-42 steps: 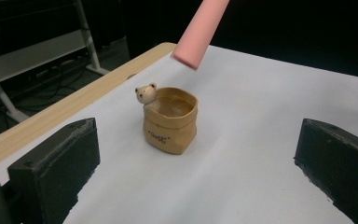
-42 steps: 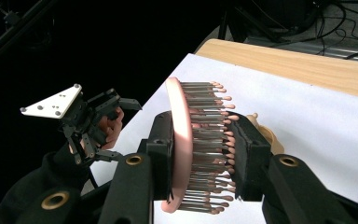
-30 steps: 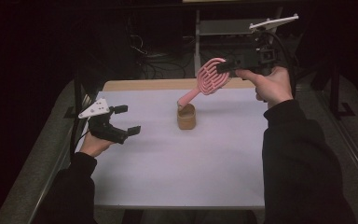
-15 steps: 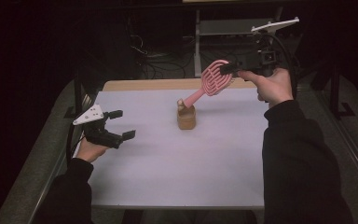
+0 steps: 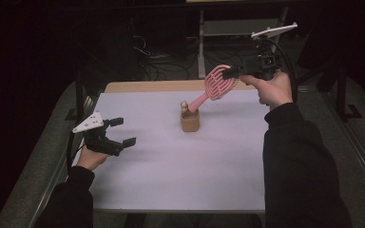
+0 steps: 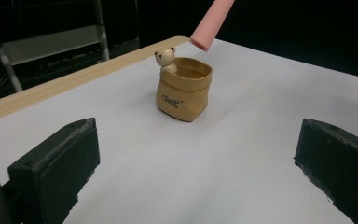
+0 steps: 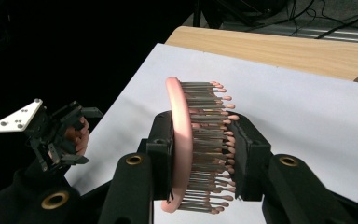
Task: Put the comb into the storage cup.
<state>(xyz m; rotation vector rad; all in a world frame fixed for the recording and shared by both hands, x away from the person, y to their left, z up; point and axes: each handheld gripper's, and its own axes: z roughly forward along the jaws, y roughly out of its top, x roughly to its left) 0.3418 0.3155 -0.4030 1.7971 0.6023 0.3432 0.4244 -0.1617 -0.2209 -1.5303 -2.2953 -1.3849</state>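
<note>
Two jaws of the right gripper (image 7: 200,154) clamp the pink hairbrush (image 5: 217,84) across its head, one on the stiff back, one on the bristles, which probably give and may let this light thing twist. Its handle tip hangs just above the small bear pot (image 6: 185,93) mid-table, while the left gripper (image 5: 119,132) waits wide open near the left edge, with bare sheet all round.

The left claw (image 5: 119,132) hangs low with jaws spread wide; the right claw (image 5: 229,73), raised high, is clamped tight.
</note>
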